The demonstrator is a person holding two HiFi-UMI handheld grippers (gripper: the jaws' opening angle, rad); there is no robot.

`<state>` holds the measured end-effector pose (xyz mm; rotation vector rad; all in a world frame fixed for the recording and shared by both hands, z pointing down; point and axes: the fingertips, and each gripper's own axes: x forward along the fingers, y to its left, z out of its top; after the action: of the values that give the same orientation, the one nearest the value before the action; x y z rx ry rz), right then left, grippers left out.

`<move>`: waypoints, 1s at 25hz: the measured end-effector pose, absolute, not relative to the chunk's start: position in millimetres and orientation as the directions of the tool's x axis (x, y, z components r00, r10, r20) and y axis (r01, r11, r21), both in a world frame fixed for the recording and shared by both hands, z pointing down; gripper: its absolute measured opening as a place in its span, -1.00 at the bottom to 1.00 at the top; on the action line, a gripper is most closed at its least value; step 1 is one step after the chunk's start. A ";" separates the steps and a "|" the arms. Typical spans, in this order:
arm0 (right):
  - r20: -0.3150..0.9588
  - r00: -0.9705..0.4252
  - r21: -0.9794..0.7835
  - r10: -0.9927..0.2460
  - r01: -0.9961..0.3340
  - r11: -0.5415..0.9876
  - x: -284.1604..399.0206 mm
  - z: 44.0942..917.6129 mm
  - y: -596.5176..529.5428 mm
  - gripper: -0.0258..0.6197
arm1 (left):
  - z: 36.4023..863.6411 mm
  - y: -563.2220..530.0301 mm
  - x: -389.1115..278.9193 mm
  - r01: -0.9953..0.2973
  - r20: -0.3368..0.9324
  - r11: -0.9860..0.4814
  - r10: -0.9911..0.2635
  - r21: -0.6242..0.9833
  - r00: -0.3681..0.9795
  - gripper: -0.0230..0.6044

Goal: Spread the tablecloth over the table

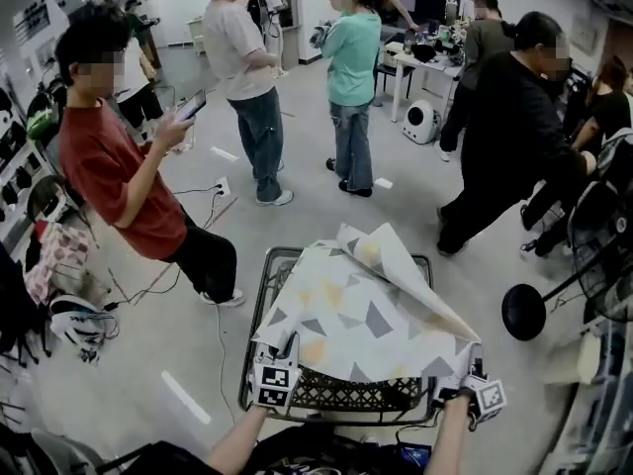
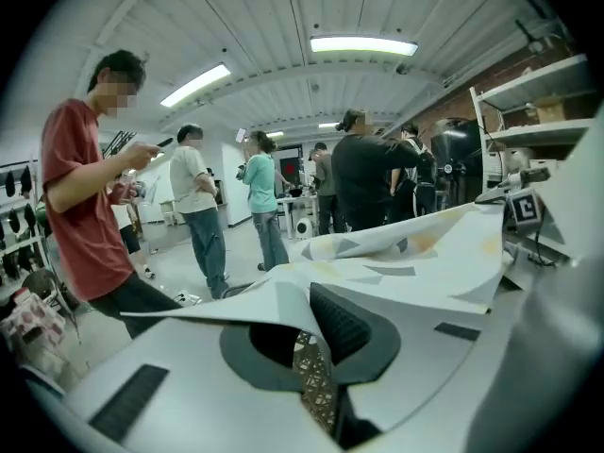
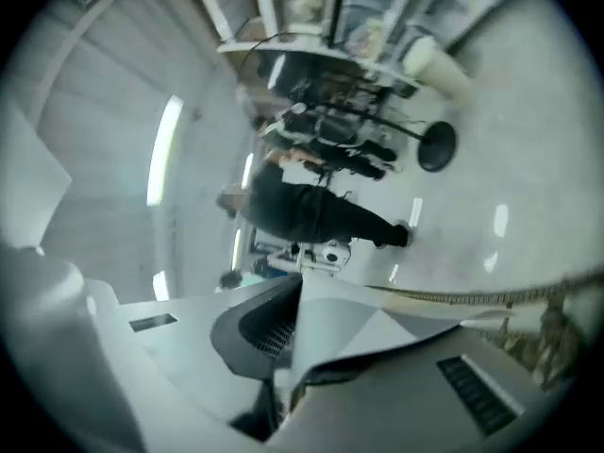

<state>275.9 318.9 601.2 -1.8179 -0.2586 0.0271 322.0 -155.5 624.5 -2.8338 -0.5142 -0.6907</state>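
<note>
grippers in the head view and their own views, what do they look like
Left gripper and right gripper each carry a white cube with black square markers. Their jaws are pale grey shells with dark ribbed pads. Forearms show no sleeves.

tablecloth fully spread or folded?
Partly spread: the tablecloth covers most of the table, but its far corner is folded back, plain underside up.

No legible text, number, brand or label in any view.
Left gripper point(image 1: 288, 346) and right gripper point(image 1: 473, 361): the cubes carry square black-and-white markers, coded patterns only, no characters.
Tablecloth point(image 1: 366, 315): printed triangles and blotches, no lettering.
Background wall items too small to read.
</note>
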 end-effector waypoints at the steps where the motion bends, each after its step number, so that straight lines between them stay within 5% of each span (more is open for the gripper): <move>1: 0.124 0.984 -0.911 0.125 0.163 -0.378 272.8 594.2 314.4 -0.87 | 622.9 -151.0 317.0 0.366 0.479 -0.926 0.283 -0.089 0.831 -0.81; 10: 0.165 0.967 -0.447 -0.195 -0.103 -0.888 256.8 554.6 244.7 -0.87 | 613.6 -106.8 266.2 0.343 0.517 -0.926 0.218 -0.158 0.828 -0.84; 17: 0.273 0.955 -0.709 0.112 0.279 -0.648 209.4 605.4 338.2 -0.87 | 613.0 -46.8 252.6 0.487 0.561 -0.799 0.236 -0.353 0.793 -0.85; 25: 0.271 0.920 -0.726 0.282 0.388 -0.567 159.6 601.5 363.2 -0.87 | 556.9 -18.3 299.2 0.525 0.471 -0.696 0.296 -0.490 0.831 -0.87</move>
<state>159.6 363.2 601.5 -2.2088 -0.4745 -0.1558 299.2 -18.3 556.9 -2.3767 -0.5988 -0.4764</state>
